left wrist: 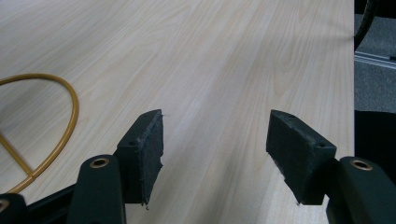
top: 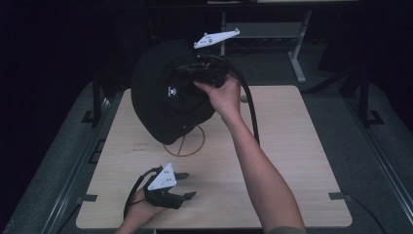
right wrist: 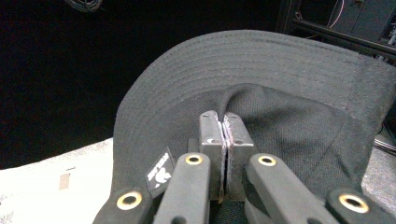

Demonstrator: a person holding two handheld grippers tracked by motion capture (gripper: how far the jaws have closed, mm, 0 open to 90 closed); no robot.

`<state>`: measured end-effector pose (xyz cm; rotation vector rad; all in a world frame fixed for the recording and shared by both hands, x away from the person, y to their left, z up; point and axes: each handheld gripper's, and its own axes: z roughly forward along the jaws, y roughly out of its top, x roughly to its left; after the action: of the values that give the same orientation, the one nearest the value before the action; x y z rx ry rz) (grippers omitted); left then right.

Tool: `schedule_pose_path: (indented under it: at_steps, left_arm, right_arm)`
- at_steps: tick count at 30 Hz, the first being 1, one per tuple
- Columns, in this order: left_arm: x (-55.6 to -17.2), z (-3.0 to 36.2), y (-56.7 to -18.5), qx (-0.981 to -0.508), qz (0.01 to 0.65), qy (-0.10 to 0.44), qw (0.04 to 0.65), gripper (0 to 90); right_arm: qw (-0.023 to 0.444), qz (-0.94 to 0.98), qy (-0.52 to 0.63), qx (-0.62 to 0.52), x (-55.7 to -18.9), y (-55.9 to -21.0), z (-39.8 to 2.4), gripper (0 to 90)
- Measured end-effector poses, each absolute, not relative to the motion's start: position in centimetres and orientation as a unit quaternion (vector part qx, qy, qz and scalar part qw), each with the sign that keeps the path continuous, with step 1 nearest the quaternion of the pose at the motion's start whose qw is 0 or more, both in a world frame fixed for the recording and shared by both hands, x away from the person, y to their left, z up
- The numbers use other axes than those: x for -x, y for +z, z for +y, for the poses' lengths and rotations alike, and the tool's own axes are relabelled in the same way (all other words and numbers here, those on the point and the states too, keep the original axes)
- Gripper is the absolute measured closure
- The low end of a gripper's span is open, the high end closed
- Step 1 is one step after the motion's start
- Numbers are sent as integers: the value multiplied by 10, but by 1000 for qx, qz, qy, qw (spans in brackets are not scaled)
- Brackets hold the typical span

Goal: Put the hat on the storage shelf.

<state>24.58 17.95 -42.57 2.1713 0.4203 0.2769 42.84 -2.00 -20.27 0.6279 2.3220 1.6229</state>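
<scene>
High view: one black bucket hat (top: pixel 168 100) hangs in the air above the wooden table (top: pixel 292 146), over a single gold wire stand (top: pixel 186 144). The right gripper (top: pixel 195 70) has the hat pinched, lifted clear of the tabletop. The left gripper (top: pixel 187 185) rests low at the table's near edge, well apart from the hat.

Left gripper view: both jaws stand wide apart with nothing between them, over bare wood; the stand's ring (left wrist: pixel 51 121) lies beside them.

Right gripper view: the jaws are pressed together on a fold of the hat's crown (right wrist: pixel 280 112), under its stitched brim.
</scene>
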Motion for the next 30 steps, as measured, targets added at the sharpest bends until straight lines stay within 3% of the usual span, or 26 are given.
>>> schedule_pose_path:
  at_steps: [19, 20, 22, 30]
  left_arm:
    - [-244, 173, -426, -878, 154, 109, 441, 361]
    - [-244, 173, -426, -878, 154, 109, 441, 361]
    - [-244, 171, -427, -878, 151, 105, 442, 361]
    - [-242, 171, -427, -878, 149, 105, 443, 358]
  right_arm:
    - [135, 830, 488, -233, -468, -211, 28, 876]
    - [135, 835, 479, -233, -470, -213, 34, 857]
    - [139, 845, 462, -230, -471, -217, 44, 689]
    - [118, 830, 492, -237, -468, -227, 30, 540]
